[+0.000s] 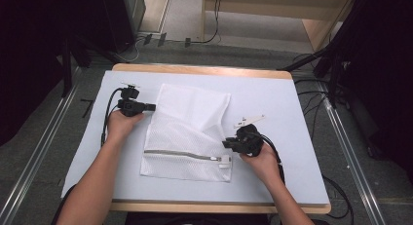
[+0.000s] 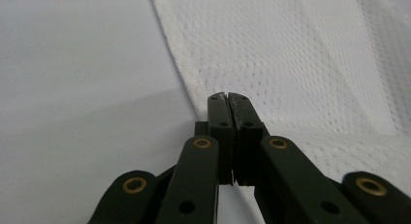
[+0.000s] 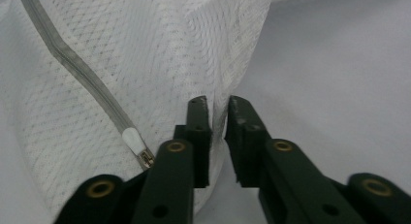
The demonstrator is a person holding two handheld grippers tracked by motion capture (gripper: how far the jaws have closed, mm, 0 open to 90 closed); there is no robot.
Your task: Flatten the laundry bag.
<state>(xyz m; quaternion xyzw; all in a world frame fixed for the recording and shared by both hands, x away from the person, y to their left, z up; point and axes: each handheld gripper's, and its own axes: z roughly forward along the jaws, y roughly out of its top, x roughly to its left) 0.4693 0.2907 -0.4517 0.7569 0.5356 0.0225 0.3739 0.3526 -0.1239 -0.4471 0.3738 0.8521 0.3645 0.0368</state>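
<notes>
high view has the white mesh bag [image 1: 187, 137] mid-frame on the desk [image 1: 292, 118], zipper [image 1: 182, 154] closed; left gripper view shows the left gripper [image 2: 228, 94] fingers shut at its hem; right gripper view shows the right gripper [image 3: 216, 104] fingers narrowly parted around an edge, so straightening likely remains.

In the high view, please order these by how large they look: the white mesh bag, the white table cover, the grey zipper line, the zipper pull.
1. White table cover
2. White mesh bag
3. Grey zipper line
4. Zipper pull, which looks smallest; it is tiny in this view.
</notes>
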